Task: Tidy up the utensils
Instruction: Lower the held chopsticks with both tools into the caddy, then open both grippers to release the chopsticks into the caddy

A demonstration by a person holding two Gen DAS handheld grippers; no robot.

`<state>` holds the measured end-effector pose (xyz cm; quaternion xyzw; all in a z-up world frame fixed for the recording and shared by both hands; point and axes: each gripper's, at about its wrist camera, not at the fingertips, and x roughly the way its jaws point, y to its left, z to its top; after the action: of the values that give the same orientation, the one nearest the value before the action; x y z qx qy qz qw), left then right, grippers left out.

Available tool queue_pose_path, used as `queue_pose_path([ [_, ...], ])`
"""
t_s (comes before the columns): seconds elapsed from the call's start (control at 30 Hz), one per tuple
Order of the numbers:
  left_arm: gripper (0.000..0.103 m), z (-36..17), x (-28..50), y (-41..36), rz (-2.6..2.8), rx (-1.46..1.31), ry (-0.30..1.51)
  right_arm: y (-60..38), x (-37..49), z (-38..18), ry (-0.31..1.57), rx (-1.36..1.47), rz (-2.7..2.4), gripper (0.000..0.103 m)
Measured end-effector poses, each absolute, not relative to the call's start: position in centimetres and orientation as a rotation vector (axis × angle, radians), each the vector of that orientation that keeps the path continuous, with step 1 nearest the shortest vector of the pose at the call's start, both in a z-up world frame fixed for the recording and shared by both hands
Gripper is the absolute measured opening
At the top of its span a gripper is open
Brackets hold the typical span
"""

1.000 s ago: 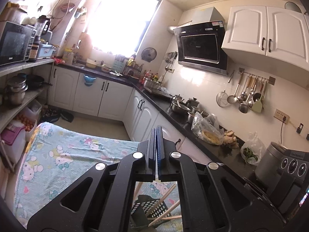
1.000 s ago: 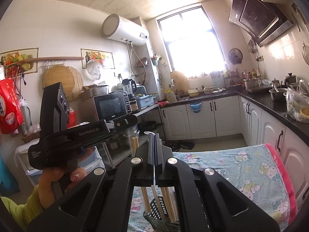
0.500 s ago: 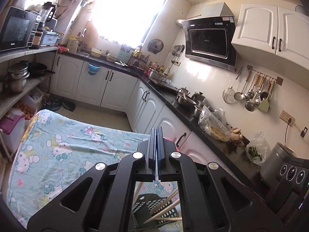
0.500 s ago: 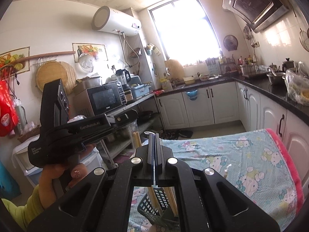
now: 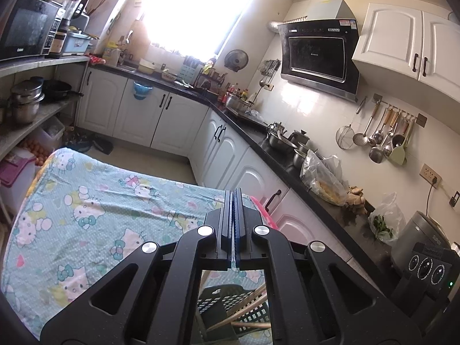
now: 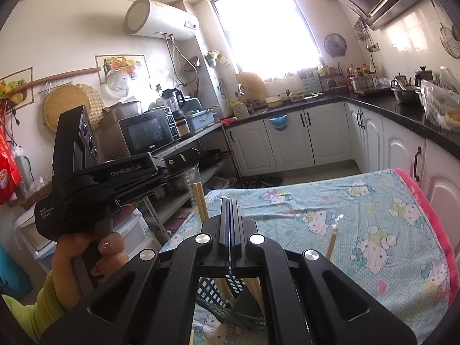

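A dark plastic utensil basket [image 5: 230, 302] stands on the table under both grippers; it also shows in the right wrist view [image 6: 221, 296]. Wooden chopsticks [image 5: 244, 307] lean inside it, and more chopsticks [image 6: 199, 201] stick up past the right gripper. My left gripper [image 5: 233, 195] is shut and empty, held above the table. It shows from the side in the right wrist view [image 6: 184, 161], held in a hand. My right gripper [image 6: 230, 204] is shut and empty above the basket. One loose chopstick [image 6: 332, 241] lies on the cloth to the right.
The table wears a light blue cartoon-cat cloth [image 5: 86, 201] with a pink edge [image 6: 425, 201]. White cabinets under a black counter [image 5: 258, 143] run along the right. Shelves with pots and a microwave [image 6: 149, 135] stand at the left.
Both grippers have tilted downward a little, so more of the table cloth shows. Both stay shut. The basket and chopsticks have not moved.
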<state>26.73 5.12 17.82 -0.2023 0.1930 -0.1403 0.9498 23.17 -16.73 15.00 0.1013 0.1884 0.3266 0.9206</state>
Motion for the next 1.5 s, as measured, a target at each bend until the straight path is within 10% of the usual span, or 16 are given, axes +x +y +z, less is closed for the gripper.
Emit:
queue_pose_path([
  [0.93, 0.000, 13.7, 28.0, 5.3, -0.270, -0.436, 0.477, -17.9, 24.9, 11.5, 0.495, 0.225, 0.589, 0.001],
  [1.5, 0.006, 12.8, 27.0, 6.2, -0.259, -0.459, 0.499, -19.1, 22.7, 10.5, 0.522, 0.200, 0.570, 0.026],
])
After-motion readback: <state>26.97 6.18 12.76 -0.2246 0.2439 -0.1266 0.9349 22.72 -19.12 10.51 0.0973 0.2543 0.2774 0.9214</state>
